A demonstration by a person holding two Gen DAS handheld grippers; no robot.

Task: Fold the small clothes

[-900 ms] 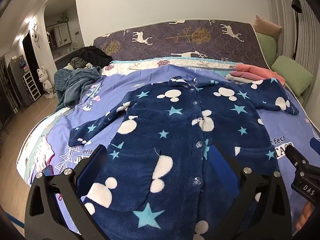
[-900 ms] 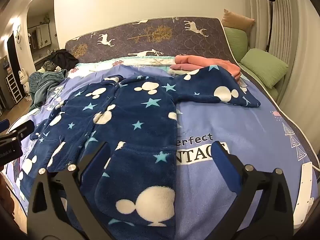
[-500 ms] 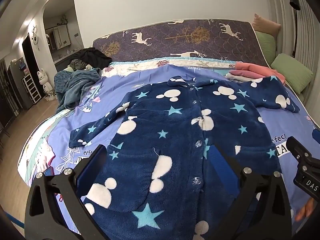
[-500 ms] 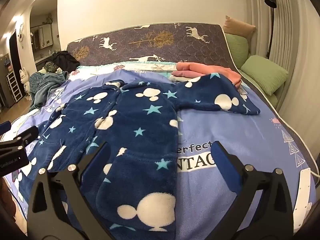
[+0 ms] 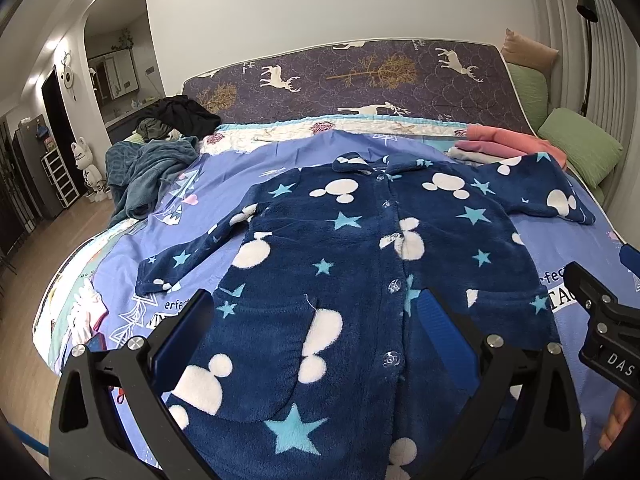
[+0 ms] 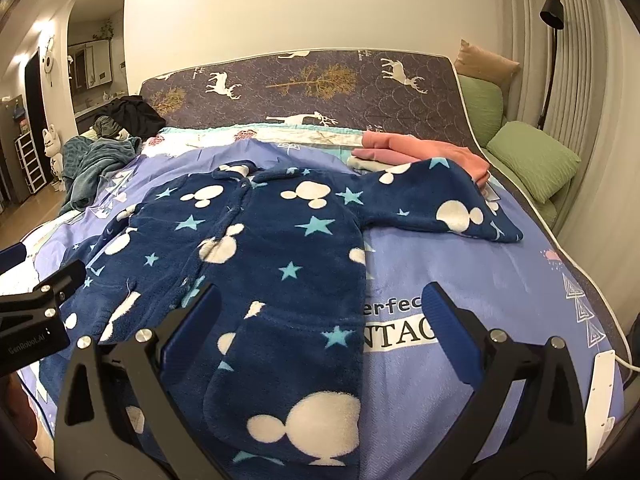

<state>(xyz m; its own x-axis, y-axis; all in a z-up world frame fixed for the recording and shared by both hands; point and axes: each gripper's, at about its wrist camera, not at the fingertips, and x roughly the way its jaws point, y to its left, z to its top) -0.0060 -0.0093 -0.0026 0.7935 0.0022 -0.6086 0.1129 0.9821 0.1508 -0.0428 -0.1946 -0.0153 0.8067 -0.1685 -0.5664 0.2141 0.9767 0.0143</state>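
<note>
- Both claws are spread wide and grasp nothing: the left gripper (image 5: 316,312) hangs over the lower front of the pyjama top, the right gripper (image 6: 320,304) over its hem and the bare sheet beside it.
- Each claw shows two black fingers with blue pads; in the left wrist view a tip of the right gripper (image 5: 600,320) pokes in at 3 o'clock, and the left one shows at 9 o'clock in the right wrist view.
- One dark blue fleece pyjama top (image 5: 360,264) with white mouse heads and pale blue stars lies flat, front up, in the middle of the bed (image 6: 500,280), collar towards 12 o'clock.
- Its two sleeves are spread out: one sleeve (image 5: 192,252) reaches to 9 o'clock, the other sleeve (image 6: 448,204) to 2 o'clock, its cuff end lying on the sheet.
- Five clear buttons (image 5: 394,286) can be counted down the closed front in the left wrist view.
- Two patch pockets (image 5: 260,352) sit on the lower front, one each side of the buttons.
- One pink folded garment (image 6: 420,148) lies at 1 o'clock, touching the far sleeve.
- One teal blanket (image 5: 144,176) is heaped at 10 o'clock, with one black garment (image 5: 180,112) behind it.
- Two green pillows (image 6: 532,160) lean at 2 o'clock, a tan one above them.
- One white cat figure (image 5: 86,164) stands on the floor at 9 o'clock.
</note>
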